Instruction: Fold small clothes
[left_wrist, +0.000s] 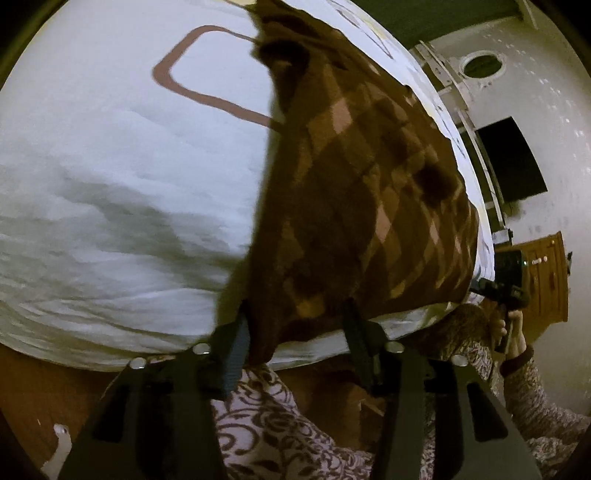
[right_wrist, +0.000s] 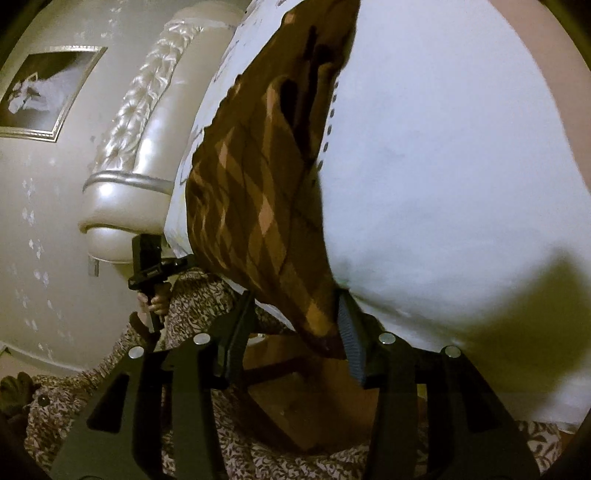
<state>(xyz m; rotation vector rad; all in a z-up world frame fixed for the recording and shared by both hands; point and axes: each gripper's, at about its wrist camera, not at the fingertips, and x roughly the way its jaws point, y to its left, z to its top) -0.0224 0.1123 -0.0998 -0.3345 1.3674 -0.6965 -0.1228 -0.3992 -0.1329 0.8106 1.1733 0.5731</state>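
Observation:
A brown garment (left_wrist: 362, 206) with a pale diamond pattern lies spread on the white bed sheet (left_wrist: 110, 177), its near hem at the bed's edge. My left gripper (left_wrist: 295, 328) straddles the garment's near left corner, its jaws apart and the cloth between them without a visible pinch. In the right wrist view the same garment (right_wrist: 258, 192) runs away up the sheet. My right gripper (right_wrist: 291, 317) stands at its near right corner; the cloth lies against one pad and the other finger (right_wrist: 240, 314) is clear of it. Each gripper also shows in the other's view, held by a hand (left_wrist: 509, 328).
The sheet bears a brown rounded outline (left_wrist: 173, 81). A padded pearl headboard (right_wrist: 147, 147) and a framed picture (right_wrist: 44, 88) are on the wall side. A wooden door (left_wrist: 546, 277) and a dark screen (left_wrist: 513, 162) lie beyond. The person's patterned clothing (left_wrist: 277, 424) fills the foreground.

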